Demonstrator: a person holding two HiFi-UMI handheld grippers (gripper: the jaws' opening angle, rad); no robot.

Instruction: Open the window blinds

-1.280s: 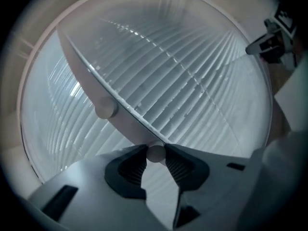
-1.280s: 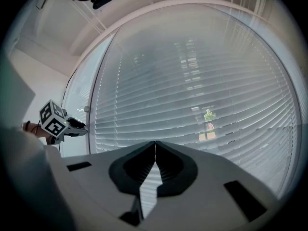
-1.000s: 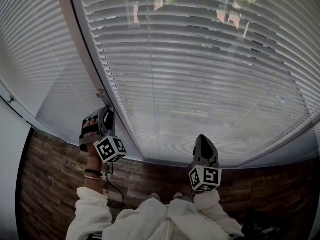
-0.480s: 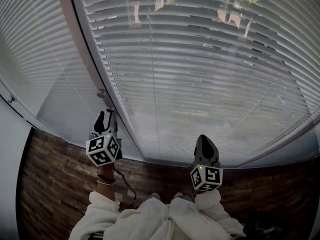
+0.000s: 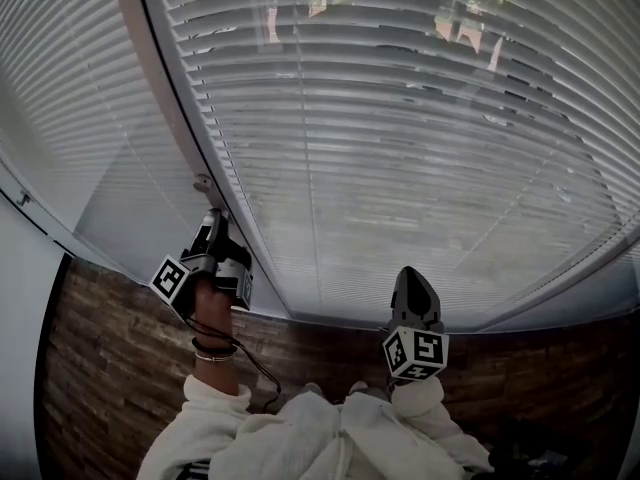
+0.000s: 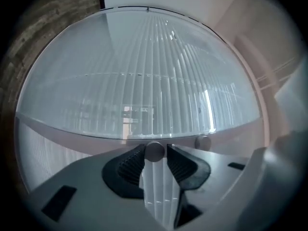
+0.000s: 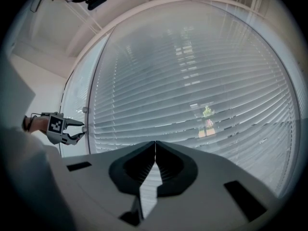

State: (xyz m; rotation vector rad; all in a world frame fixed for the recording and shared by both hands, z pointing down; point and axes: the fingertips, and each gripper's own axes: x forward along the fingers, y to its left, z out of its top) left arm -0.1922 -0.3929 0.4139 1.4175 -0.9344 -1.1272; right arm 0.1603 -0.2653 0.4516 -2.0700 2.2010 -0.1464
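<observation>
White slatted blinds (image 5: 400,158) cover the curved window, and bits of the outdoors show between the slats. By the window frame post, my left gripper (image 5: 213,216) points at a small round grey knob (image 6: 155,150). The knob sits between the fingertips; the jaws have just been closing a little, and the pads stand close beside it without clearly pressing. From the right gripper view the left gripper (image 7: 83,128) shows its jaws spread around that knob (image 7: 84,127). My right gripper (image 5: 412,278) hangs shut and empty below the blinds' bottom rail.
A second knob (image 6: 203,142) sits on the frame just beside the first. A brown brick-pattern wall (image 5: 110,368) runs under the window sill. Another blind (image 5: 60,118) covers the pane to the left of the post. White sleeves (image 5: 330,438) fill the bottom of the head view.
My left gripper has rolled about its axis, swinging its marker cube from the hand's right side to its left. It stays at the frame post. The right gripper has not moved.
</observation>
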